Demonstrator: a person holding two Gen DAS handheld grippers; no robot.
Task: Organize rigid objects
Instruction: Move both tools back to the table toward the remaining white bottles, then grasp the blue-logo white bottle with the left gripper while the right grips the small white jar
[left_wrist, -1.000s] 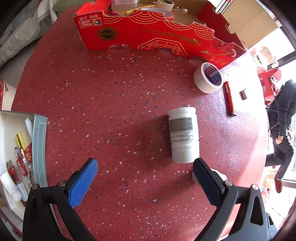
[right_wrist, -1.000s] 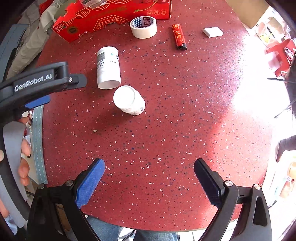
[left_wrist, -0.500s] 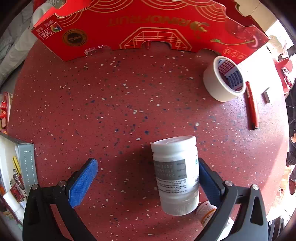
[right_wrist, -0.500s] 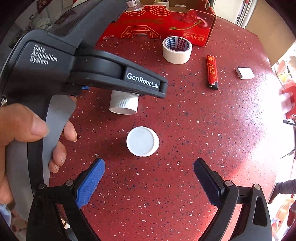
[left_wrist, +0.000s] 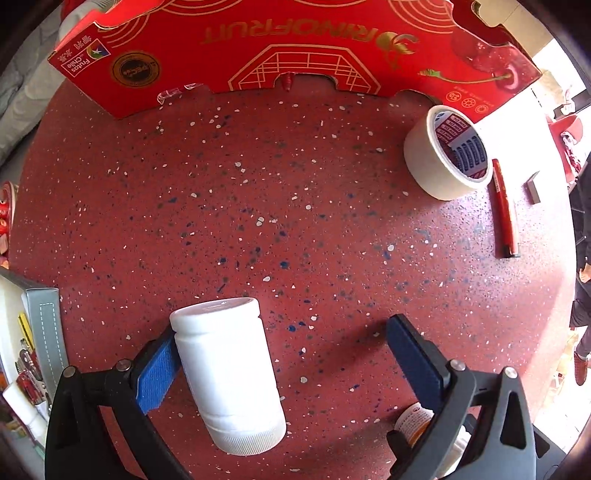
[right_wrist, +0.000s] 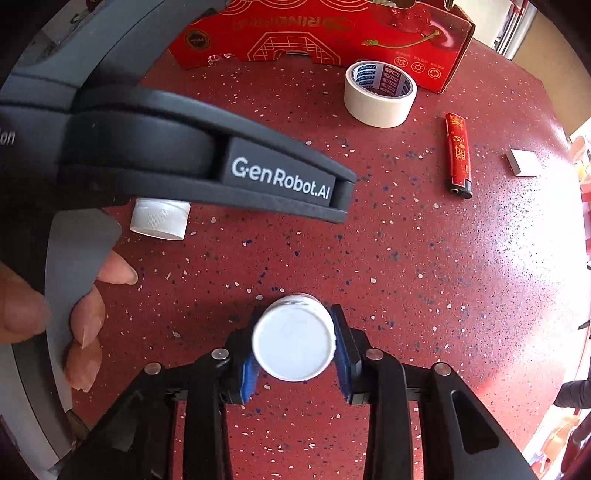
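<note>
I see my right tool (right_wrist: 294, 349) has just been closing, and now its blue pads (right_wrist: 340, 354) press on both sides of the small white bottle (right_wrist: 293, 345), which stands upright on the red speckled desk (right_wrist: 406, 266). My left tool (left_wrist: 279, 360) is apart: its left pad (left_wrist: 157, 369) touches the side of the big white bottle (left_wrist: 225, 373), which lies on the desk with its ribbed cap toward me, but the right pad (left_wrist: 413, 358) stays clear of it. I cannot say this bottle is gripped.

Farther on the desk, at the right, a roll of cream tape (right_wrist: 380, 92) stands just beside the red fruit carton (left_wrist: 288, 48). A red lighter (right_wrist: 459, 155) lies to the right of the tape, and a small white block (right_wrist: 524, 162) lies farther right. At the near left edge, a grey tray (left_wrist: 46, 332) holds small tools.
</note>
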